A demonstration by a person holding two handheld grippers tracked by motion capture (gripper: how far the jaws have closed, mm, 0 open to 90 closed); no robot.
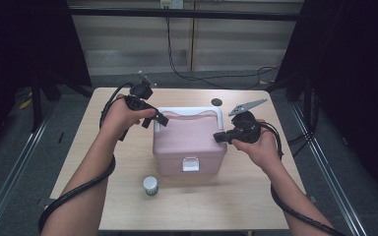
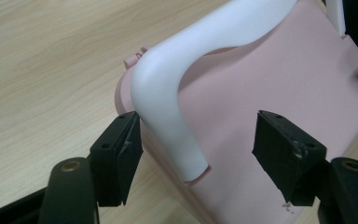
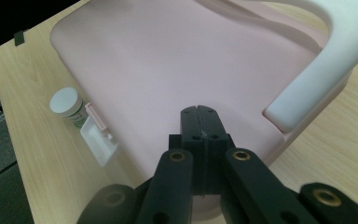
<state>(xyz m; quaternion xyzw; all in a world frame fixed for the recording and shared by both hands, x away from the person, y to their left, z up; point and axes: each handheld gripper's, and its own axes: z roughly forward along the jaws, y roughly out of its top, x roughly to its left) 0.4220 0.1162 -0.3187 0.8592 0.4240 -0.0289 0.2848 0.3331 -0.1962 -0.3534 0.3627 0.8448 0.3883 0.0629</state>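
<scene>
Pink box [image 1: 189, 142] with a white handle [image 1: 189, 111] sits near the middle of the wooden table [image 1: 103, 142], its white front latch [image 1: 190, 164] facing the person. The left gripper [image 1: 150, 120] hangs over the box's back left corner with its jaws parted, and in the left gripper view the bend of the handle [image 2: 161, 98] lies between them: one pad stands just beside the handle at the corner, the other pad stands well apart over the pink lid [image 2: 270, 79]. Neither pad presses on it. The right gripper [image 1: 220, 138] is at the box's right edge with its jaws closed tight on nothing; in the right gripper view the two black jaws [image 3: 199, 133] meet flat against each other just above the lid [image 3: 168, 65], near the right end of the handle [image 3: 326, 65]. Whether the tips touch the lid cannot be told.

A small jar with a white cap [image 1: 150, 185] stands on the table in front of the box, toward its left corner, apart from it. A dark round spot [image 1: 216, 102] lies on the tabletop behind the box. The table is pale wood grain and otherwise bare. Around it the floor is grey, with metal rails [image 1: 10, 177] running along both sides, dark curtains [image 1: 354, 59] left and right, and a light panelled wall [image 1: 187, 39] at the back with a black cable [image 1: 197, 76] trailing down it across the floor.
</scene>
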